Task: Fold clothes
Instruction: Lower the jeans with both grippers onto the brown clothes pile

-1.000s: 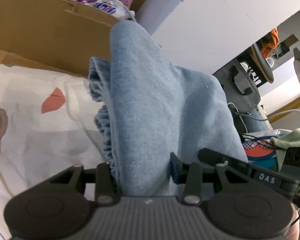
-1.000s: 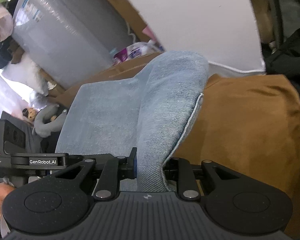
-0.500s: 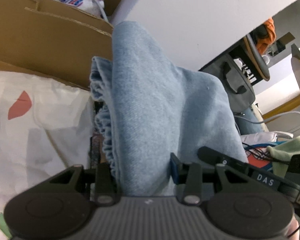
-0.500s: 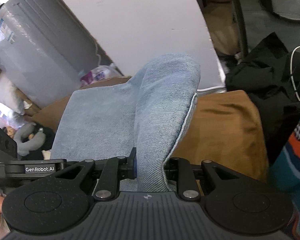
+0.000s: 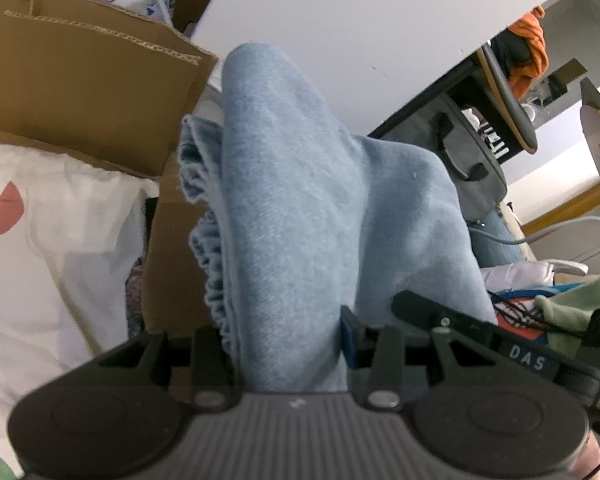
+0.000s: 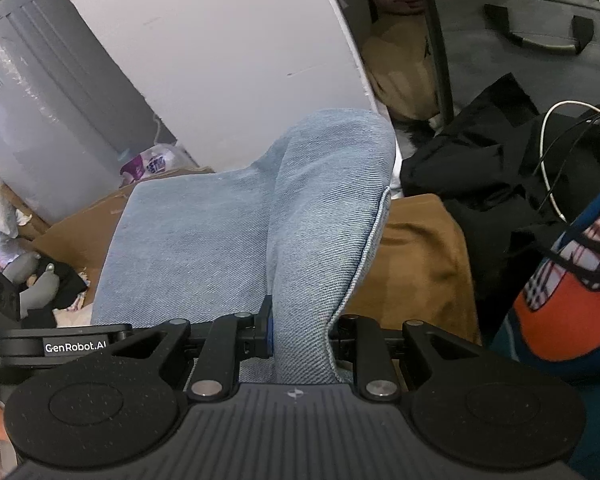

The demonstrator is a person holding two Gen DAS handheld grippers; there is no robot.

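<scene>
Since a second ago, both hands are sliding sideways with the blue denim cloth [image 5: 320, 208]. In the left view the cardboard box [image 5: 92, 88] and the white spotted sheet [image 5: 52, 240] are sitting further to the left now. In the right view the black clothes [image 6: 500, 168] and the grey bag [image 6: 520, 40] are coming into sight on the right.

The left gripper [image 5: 288, 352] is pinching a thick bunch of the denim, with a ruffled stretchy edge on its left side. The right gripper [image 6: 300, 332] is pinching a thinner fold with a stitched hem. Both are squeezing the cloth tight.

The denim is hanging up in the air between the two grippers. It is not lying on anything that I can see. It is draping over the fingers and hiding their tips. Under it are a brown cloth [image 6: 412, 260] and other mess.

I think this cloth is soft and floppy, but thick and a bit heavy for cloth. It is probably not slippery, and it is not going to break. It is likely to sag in the middle. The best places to hold it seem to be the firm edges, like the hem and the stretchy band, far apart, so it is spreading flat.
</scene>
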